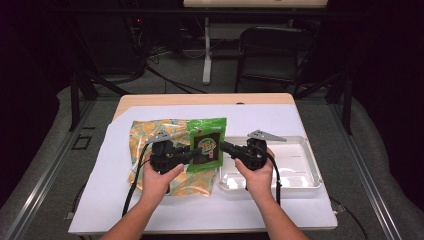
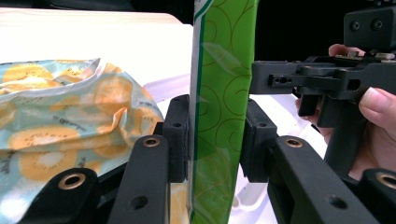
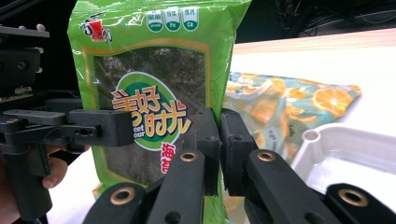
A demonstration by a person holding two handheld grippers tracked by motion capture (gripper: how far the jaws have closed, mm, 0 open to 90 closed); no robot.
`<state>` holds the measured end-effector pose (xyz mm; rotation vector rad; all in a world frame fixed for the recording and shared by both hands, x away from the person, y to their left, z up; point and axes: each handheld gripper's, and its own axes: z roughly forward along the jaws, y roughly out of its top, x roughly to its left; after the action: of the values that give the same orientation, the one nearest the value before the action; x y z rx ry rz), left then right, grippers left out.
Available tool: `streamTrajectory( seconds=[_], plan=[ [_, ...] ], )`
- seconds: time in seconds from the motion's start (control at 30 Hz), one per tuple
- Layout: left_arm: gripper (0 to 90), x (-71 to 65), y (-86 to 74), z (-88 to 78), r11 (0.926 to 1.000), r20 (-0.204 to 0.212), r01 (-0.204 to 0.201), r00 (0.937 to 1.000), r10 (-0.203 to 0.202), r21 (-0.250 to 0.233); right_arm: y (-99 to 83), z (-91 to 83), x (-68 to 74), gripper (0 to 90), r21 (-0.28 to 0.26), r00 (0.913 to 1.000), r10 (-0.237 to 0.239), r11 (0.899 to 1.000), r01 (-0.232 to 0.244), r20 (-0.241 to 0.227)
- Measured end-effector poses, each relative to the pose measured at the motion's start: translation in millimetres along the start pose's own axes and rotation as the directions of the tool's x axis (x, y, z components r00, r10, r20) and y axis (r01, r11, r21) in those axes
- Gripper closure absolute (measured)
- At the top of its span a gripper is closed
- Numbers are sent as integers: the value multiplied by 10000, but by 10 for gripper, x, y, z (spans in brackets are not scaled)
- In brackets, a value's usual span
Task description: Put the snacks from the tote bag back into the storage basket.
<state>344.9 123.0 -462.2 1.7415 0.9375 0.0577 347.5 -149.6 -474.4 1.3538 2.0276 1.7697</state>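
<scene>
The green snack packet (image 1: 207,144) stands upright between the two hands, its long axis vertical, lifted over the middle of the surface (image 1: 260,120) near its front edge. The right gripper (image 3: 219,154) has its jaws clamped on the packet's side edge, the pads pressed nearly together with only the foil seam between them. The left gripper (image 2: 215,140) comes in from the opposite side; its jaws straddle the packet edge-on at a middling width, the left pad touching the foil and the right pad just beside it, so I cannot tell that it is truly pinching. Both hands are equally near; the packet hangs between them. Behind and under the left hand lies the orange-print bag (image 1: 150,135) — flat, toward the surface's left edge. Under the right hand sits the white tray (image 1: 305,170) near the right edge, nothing lying in it. Nothing stands between packet and tray — a move there looks unobstructed.
</scene>
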Motion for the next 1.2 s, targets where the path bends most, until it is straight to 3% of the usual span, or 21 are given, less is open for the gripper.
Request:
streamTrajectory(
  seconds=[0.47,1.2],
  plan=[
    [683,-85,211,171,9996,-206,-239,9995,242,137,120,-93,-145,869,-246,9996,201,9995,-196,220],
    [674,-104,337,425,9992,-181,-222,9996,228,325,200,-175,-326,867,-317,9974,339,9990,-320,629]
  ],
)
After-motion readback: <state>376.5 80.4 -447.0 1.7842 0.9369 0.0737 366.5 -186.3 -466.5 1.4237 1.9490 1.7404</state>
